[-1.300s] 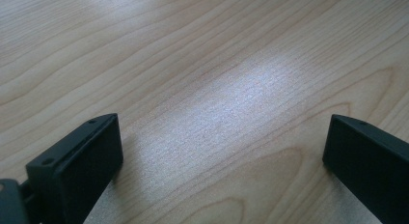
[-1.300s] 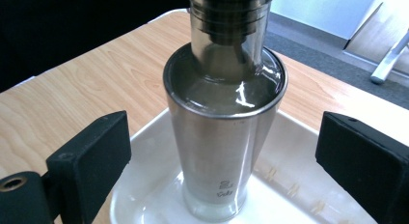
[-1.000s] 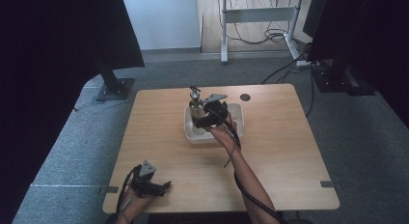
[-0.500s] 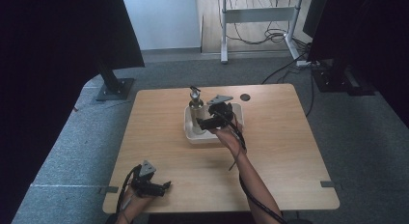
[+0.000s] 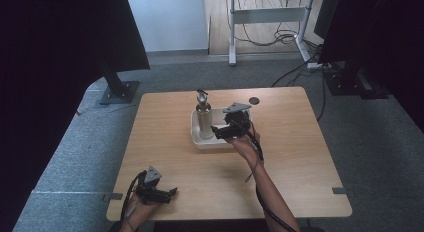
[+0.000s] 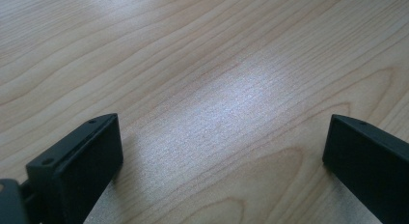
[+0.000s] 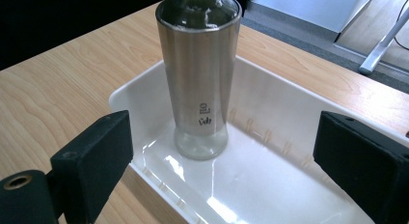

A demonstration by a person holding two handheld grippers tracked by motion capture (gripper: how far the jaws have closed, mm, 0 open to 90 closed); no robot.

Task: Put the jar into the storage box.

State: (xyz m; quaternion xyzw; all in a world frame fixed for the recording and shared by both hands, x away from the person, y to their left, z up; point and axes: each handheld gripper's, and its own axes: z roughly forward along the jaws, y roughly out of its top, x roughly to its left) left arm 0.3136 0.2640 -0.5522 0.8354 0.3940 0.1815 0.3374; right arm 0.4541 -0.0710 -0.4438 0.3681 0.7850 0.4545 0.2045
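Light wood table (image 5: 300, 162) on grey carpet (image 5: 65, 157), desk legs and cables behind, steel bottle (image 5: 204, 119) upright in white tray (image 5: 196, 137), right gripper (image 5: 220, 132) released beside it, left gripper (image 5: 167, 194) released at near edge

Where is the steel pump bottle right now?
The steel pump bottle stands upright in the white plastic tray's left end, mid-table in the high view, just ahead of the open right claw.

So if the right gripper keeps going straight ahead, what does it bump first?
Probably the steel bottle standing in the white tray: it sits dead ahead of the open right gripper, slightly left of centre.
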